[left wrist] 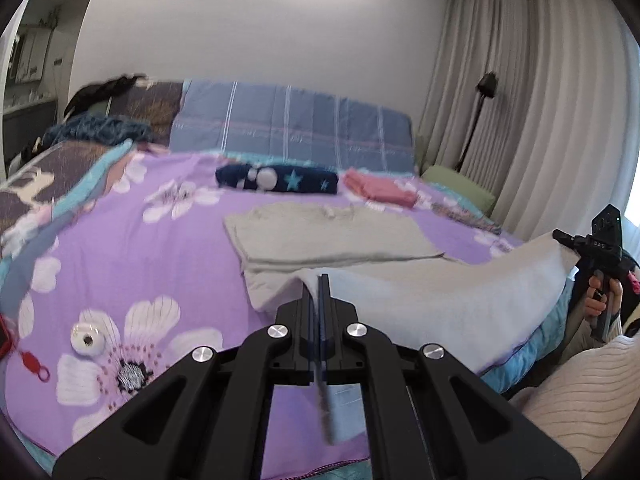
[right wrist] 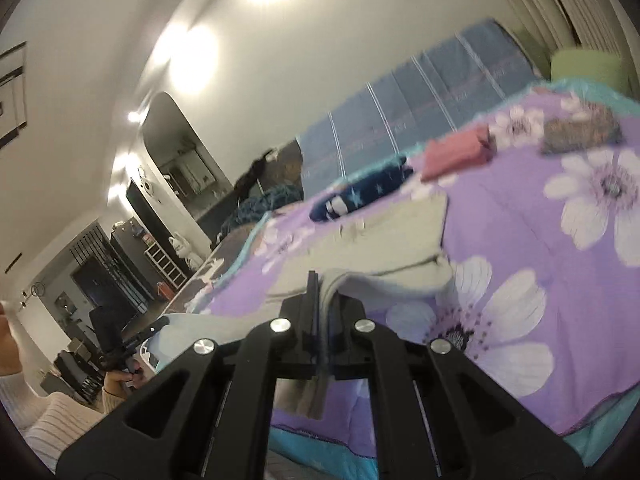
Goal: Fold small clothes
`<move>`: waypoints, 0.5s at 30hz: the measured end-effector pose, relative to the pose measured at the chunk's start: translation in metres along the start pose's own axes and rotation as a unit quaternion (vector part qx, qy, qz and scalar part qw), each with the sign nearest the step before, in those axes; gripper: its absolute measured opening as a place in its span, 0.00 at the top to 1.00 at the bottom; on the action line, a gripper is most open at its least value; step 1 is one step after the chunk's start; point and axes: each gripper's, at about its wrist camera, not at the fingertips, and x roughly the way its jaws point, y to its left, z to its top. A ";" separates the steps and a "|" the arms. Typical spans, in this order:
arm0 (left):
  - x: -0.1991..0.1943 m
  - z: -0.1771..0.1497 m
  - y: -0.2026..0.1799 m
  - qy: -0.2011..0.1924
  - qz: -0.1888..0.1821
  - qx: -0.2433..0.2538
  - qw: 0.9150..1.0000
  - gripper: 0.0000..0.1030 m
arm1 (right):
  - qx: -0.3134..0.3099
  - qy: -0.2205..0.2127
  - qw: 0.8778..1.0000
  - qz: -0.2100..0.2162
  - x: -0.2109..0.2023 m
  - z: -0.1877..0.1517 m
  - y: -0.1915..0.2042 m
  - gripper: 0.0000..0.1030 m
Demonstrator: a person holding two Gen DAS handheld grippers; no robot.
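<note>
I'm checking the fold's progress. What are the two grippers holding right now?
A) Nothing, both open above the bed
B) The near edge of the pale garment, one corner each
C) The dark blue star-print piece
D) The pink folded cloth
B: the left gripper and right gripper are each shut on an edge of the pale garment, lifted off the purple bedspread.

The right gripper [right wrist: 322, 280] is seen clamped on the near edge of a pale grey garment [right wrist: 384, 236], which is lifted off a purple floral bedspread [right wrist: 516, 240]. Beyond it, a navy star-patterned piece [right wrist: 360, 196] and a folded pink piece [right wrist: 456, 152] are laid near a blue plaid pillow [right wrist: 420, 88].
</note>
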 end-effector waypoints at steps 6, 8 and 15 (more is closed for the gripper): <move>0.029 0.006 0.003 0.023 0.007 0.009 1.000 0.99 | 0.012 0.012 1.000 0.020 0.039 0.008 -0.002 0.97; 0.036 0.014 0.002 0.018 0.012 0.014 1.000 0.99 | 0.009 0.005 1.000 0.024 0.048 0.017 -0.002 0.97; 0.087 0.060 0.014 0.011 0.016 0.006 1.000 0.99 | 0.030 -0.004 0.999 0.025 0.096 0.053 -0.022 0.96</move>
